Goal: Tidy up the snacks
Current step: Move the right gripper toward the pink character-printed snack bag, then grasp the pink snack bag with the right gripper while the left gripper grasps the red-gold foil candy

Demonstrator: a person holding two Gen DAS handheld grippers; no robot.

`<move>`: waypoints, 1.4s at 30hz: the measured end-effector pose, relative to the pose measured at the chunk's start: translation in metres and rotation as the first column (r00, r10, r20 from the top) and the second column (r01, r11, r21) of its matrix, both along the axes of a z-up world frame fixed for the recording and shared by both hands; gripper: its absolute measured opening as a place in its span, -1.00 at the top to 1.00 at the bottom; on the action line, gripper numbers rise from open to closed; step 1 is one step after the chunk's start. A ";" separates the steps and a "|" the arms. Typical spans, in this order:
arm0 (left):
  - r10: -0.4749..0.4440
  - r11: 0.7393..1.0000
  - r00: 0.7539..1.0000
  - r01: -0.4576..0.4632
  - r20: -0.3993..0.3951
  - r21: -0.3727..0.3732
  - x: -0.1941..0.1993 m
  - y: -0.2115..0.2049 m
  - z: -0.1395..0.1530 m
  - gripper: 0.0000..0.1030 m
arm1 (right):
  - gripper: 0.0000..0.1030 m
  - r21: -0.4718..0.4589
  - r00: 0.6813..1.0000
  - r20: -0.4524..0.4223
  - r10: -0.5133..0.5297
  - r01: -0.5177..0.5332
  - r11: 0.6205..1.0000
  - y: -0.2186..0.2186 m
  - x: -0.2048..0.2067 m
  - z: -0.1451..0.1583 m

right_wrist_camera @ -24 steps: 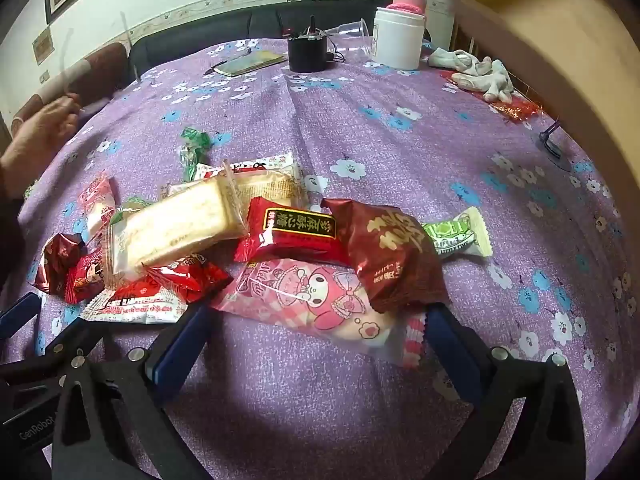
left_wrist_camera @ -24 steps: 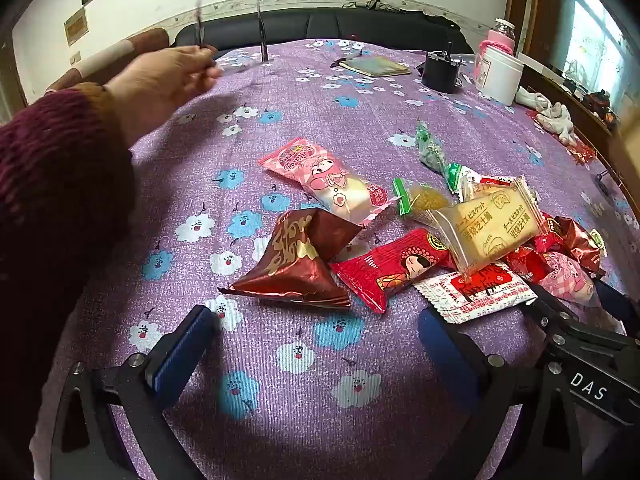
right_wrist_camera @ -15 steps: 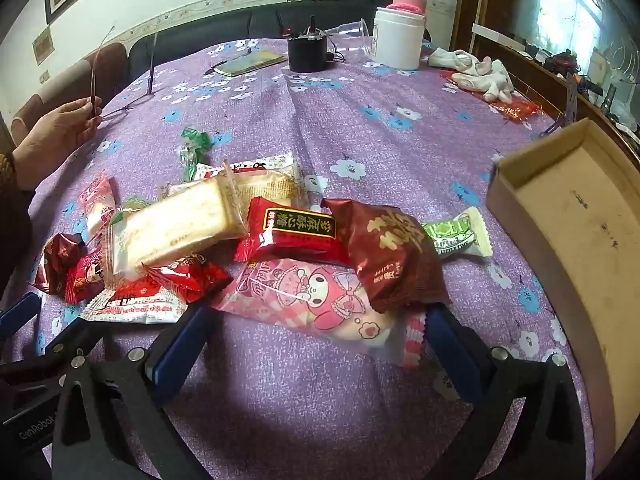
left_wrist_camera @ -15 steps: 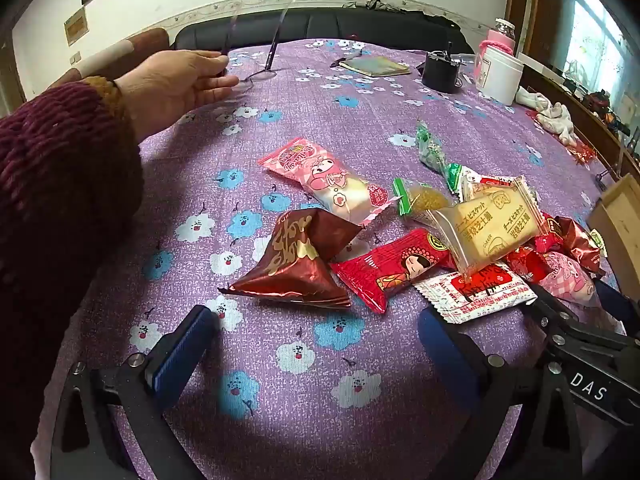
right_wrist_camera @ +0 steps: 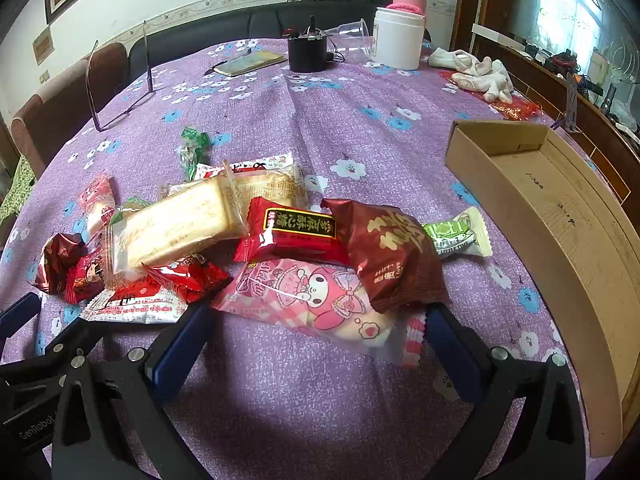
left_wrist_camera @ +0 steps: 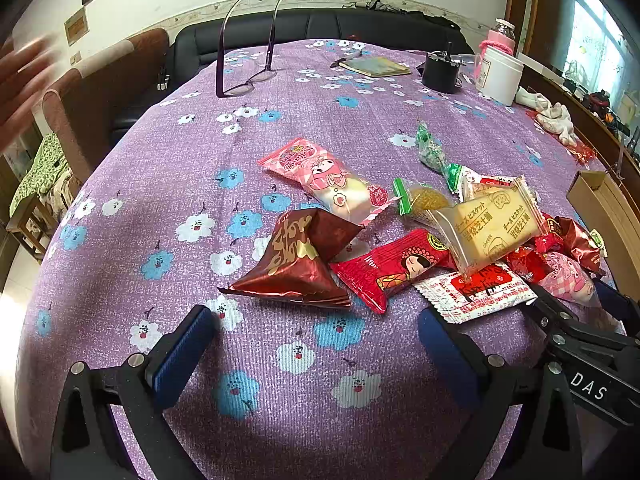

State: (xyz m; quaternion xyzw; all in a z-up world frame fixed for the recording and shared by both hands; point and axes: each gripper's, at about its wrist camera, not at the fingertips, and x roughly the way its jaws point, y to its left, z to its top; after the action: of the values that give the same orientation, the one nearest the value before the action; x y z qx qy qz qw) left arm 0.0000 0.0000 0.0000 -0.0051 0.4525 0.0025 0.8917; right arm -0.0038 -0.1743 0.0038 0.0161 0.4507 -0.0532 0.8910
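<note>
A heap of wrapped snacks lies on the purple flowered tablecloth (left_wrist_camera: 280, 368). In the left wrist view a brown foil pack (left_wrist_camera: 298, 260), a pink cartoon pack (left_wrist_camera: 332, 182), a red pack (left_wrist_camera: 394, 266) and a clear biscuit pack (left_wrist_camera: 490, 224) lie beyond my left gripper (left_wrist_camera: 316, 340), which is open and holds nothing. In the right wrist view my right gripper (right_wrist_camera: 316, 340) is open just short of a pink cartoon pack (right_wrist_camera: 320, 296), with a brown pack (right_wrist_camera: 392, 248), a red pack (right_wrist_camera: 294, 232) and a biscuit pack (right_wrist_camera: 176, 228) behind it.
An open cardboard box (right_wrist_camera: 560, 216) stands at the right. Upside-down glasses (left_wrist_camera: 244, 80) rest at the far left. A notebook (left_wrist_camera: 374, 66), black pot (right_wrist_camera: 307, 54), white jar (right_wrist_camera: 398, 38) and white cloth (right_wrist_camera: 480, 72) are at the back. A blurred hand (left_wrist_camera: 22, 80) is at the left edge.
The hand set the glasses down on the far cloth and drew back to the left. A cardboard box came in and now rests at the right. Both grippers stayed still.
</note>
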 end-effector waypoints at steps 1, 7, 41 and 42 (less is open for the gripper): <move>0.000 1.000 1.000 0.000 0.000 0.000 0.000 0.000 0.000 -0.99 | -1.00 0.000 1.000 0.000 0.000 0.000 1.000 0.000 0.000 0.000; 0.000 1.000 1.000 0.000 0.001 0.000 0.000 0.000 0.000 -0.99 | -1.00 0.000 1.000 0.000 0.000 0.000 1.000 0.000 0.000 0.000; -0.276 0.952 0.961 0.275 0.015 -0.134 -0.047 0.044 0.031 -0.79 | -0.83 0.207 0.935 0.050 0.350 -0.353 0.913 -0.038 -0.077 0.052; -0.285 0.949 0.958 0.286 0.022 -0.134 -0.048 0.044 0.033 -0.79 | -0.83 0.231 0.931 0.048 0.363 -0.364 0.902 -0.038 -0.077 0.050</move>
State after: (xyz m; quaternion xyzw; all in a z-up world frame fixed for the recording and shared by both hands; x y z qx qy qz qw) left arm -0.0483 0.0443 0.0328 -0.0004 0.4467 -0.1573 0.8808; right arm -0.0808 -0.2128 0.0537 0.0377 0.4471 0.1678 0.8778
